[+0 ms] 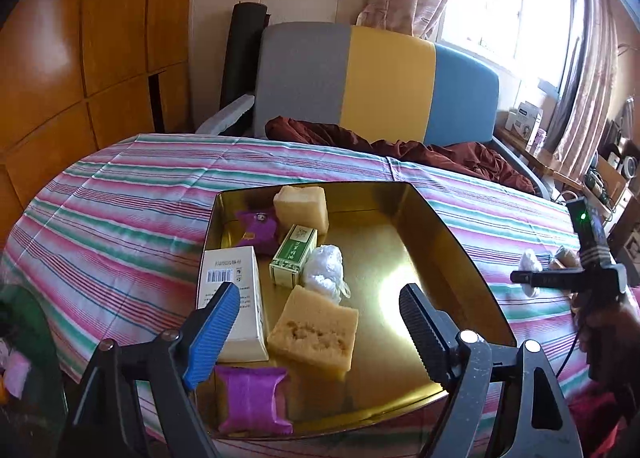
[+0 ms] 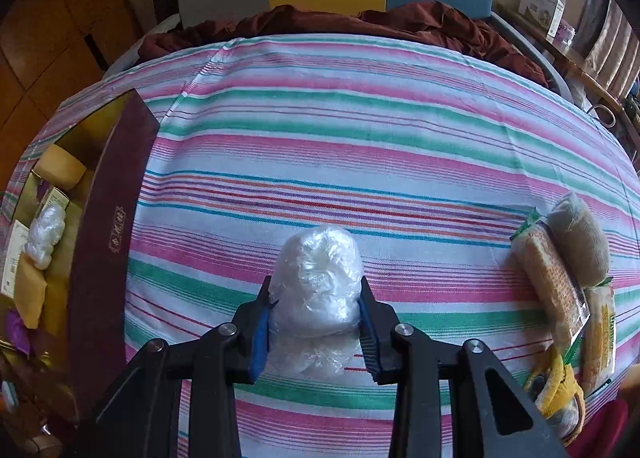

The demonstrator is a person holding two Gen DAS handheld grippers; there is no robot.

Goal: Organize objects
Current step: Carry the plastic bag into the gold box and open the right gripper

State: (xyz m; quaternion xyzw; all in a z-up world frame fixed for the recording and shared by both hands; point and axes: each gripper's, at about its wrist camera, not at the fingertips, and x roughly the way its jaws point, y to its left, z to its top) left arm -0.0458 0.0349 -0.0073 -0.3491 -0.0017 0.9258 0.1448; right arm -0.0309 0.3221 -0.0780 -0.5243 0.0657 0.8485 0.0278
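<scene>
Right claw [image 2: 316, 322]: clamped on the plastic wad [image 2: 316, 278], probably bound for the tin.
Left claw [image 1: 320, 322]: apart, empty, above the tin [image 1: 440, 258].

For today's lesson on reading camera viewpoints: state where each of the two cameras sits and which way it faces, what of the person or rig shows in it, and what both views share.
Left wrist: sits on the left gripper, angled down over the gold tin; open fingers, and the right gripper at right.
Right wrist: sits on the right gripper, aimed steeply at the striped cloth; its fingers clamp a plastic wad.
Shared: tin, cloth, colour-block chair.
</scene>
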